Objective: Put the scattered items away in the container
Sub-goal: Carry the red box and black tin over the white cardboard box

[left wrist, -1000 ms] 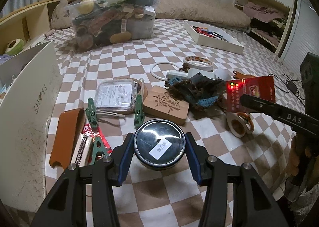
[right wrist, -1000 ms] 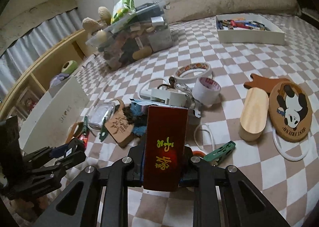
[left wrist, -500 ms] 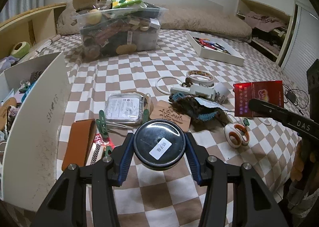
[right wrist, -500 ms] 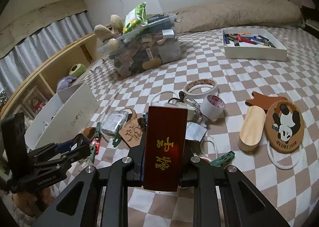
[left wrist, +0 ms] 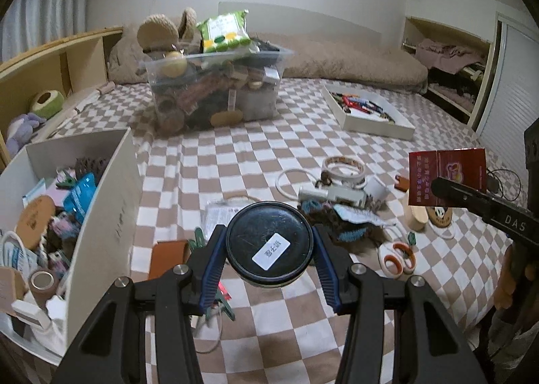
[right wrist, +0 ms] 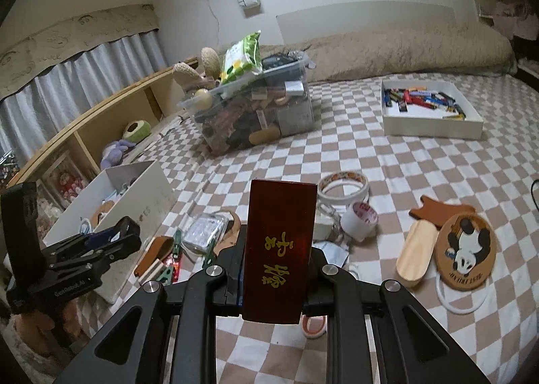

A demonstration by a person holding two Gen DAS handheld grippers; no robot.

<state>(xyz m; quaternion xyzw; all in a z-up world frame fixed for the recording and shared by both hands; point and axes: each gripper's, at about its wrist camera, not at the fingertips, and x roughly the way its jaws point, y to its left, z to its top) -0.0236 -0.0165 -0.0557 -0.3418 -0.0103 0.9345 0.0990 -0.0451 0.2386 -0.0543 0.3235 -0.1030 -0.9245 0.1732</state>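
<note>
Upright, long axis vertical, red box [right wrist: 278, 251] sits clenched in right jaws; left grasp round tin [left wrist: 268, 243].

The right gripper [right wrist: 274, 269] is clamping an upright dark red box [right wrist: 278, 249]. The left gripper [right wrist: 114, 239] is hovering beside the white container [right wrist: 148, 195].

Both grippers are higher above the checkered bed than a second ago. The left gripper [left wrist: 268, 249], clamped on the round black tin [left wrist: 268, 244], has lifted off the clutter; the wooden plaque and packet it sat near now lie mostly hidden under the tin. The white box [left wrist: 111, 195] at 9 o'clock now shows its filled inside. The right gripper [right wrist: 277, 269], carrying the red box [right wrist: 278, 249], has risen too, and the panda coaster [right wrist: 466, 251] sits lower at 3 o'clock.
</note>
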